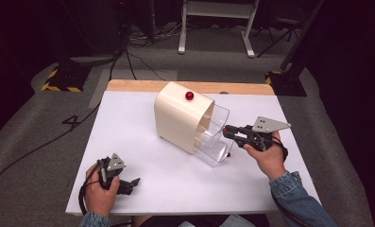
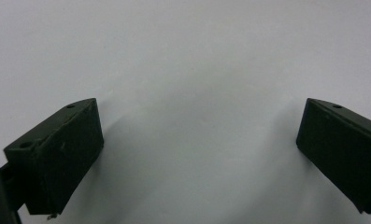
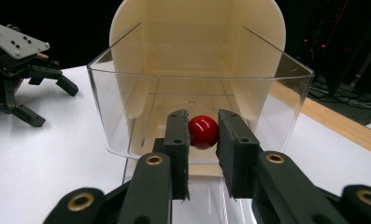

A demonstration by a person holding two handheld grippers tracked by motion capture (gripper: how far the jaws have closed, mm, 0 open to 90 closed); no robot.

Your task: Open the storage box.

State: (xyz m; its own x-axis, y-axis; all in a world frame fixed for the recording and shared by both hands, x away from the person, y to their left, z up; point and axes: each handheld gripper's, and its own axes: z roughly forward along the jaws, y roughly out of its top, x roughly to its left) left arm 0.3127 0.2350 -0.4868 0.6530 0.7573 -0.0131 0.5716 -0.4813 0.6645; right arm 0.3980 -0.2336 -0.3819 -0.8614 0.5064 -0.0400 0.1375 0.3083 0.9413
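A cream cabinet (image 1: 178, 116) stands mid-table with two clear drawers pulled out toward the right. My right gripper (image 1: 228, 130) is shut on the red round knob (image 3: 203, 131) at the front of the upper clear drawer (image 1: 216, 124); in the right gripper view my right gripper (image 3: 203, 140) has a jaw on each side of the knob. The drawer (image 3: 127, 102) looks empty. Another red knob (image 1: 189, 96) sits on the cabinet's top. My left gripper (image 1: 132, 185) rests open at the front left of the white table (image 1: 128, 123), nothing between its jaws (image 2: 199, 140).
A lower clear drawer (image 1: 212, 155) also sticks out, with a small red knob (image 1: 228, 154). A wooden strip (image 1: 128, 85) runs along the table's far edge. Beyond it lie grey floor, cables and stand legs (image 1: 213, 28). My left gripper (image 3: 54, 105) appears far left in the right gripper view.
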